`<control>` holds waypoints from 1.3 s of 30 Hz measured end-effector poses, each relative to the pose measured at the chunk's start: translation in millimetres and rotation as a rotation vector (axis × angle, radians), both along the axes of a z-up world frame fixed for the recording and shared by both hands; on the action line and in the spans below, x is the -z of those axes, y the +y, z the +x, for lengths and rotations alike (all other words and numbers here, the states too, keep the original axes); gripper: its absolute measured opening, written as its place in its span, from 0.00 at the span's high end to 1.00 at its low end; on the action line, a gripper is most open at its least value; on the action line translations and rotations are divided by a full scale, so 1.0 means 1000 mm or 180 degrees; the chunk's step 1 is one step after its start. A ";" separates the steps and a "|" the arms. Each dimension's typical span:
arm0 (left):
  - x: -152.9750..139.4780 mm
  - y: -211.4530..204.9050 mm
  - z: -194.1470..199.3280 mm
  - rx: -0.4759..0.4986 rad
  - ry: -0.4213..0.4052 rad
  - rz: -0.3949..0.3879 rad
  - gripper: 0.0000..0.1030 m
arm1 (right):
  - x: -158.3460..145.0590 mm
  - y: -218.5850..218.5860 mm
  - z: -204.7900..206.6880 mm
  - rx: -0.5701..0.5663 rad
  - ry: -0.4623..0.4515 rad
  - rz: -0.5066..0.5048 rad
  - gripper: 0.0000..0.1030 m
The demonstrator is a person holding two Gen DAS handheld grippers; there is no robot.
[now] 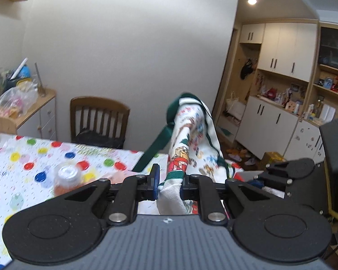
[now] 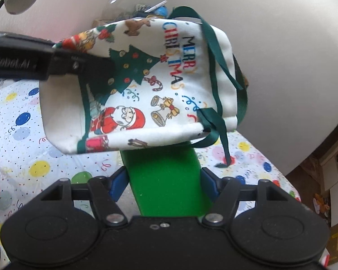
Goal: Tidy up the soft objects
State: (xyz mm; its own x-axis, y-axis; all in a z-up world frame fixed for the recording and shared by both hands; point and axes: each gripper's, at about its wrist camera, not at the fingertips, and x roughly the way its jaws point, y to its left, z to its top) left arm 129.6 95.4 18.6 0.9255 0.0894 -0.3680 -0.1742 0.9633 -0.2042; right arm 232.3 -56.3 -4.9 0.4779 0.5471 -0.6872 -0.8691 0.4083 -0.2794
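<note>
left wrist view: the left gripper [image 1: 169, 183], jaws nearly together, pinches the white christmas-print fabric bag with green straps [image 1: 191, 135], which rises centre frame.

right wrist view: the right gripper [image 2: 163, 183] clamps a bright green, probably foam, block [image 2: 166, 180] pointing up-frame under the bag [image 2: 146, 85].

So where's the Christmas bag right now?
The Christmas bag hangs above the balloon tablecloth, pinched by the left gripper, just beyond the green block in the right gripper.
</note>
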 end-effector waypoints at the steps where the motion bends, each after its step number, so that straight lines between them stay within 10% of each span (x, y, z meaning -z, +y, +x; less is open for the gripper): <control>1: -0.004 -0.004 0.002 0.0027 -0.0024 0.0004 0.86 | -0.003 -0.007 0.000 0.0020 -0.0009 0.0018 0.34; 23: -0.011 -0.150 0.081 0.0458 0.0064 0.0097 0.87 | -0.011 -0.145 -0.034 0.0714 0.0060 -0.0076 0.34; 39: 0.022 -0.229 0.159 0.0318 0.0351 0.0180 0.87 | -0.033 -0.188 0.025 0.1085 0.0096 -0.0008 0.34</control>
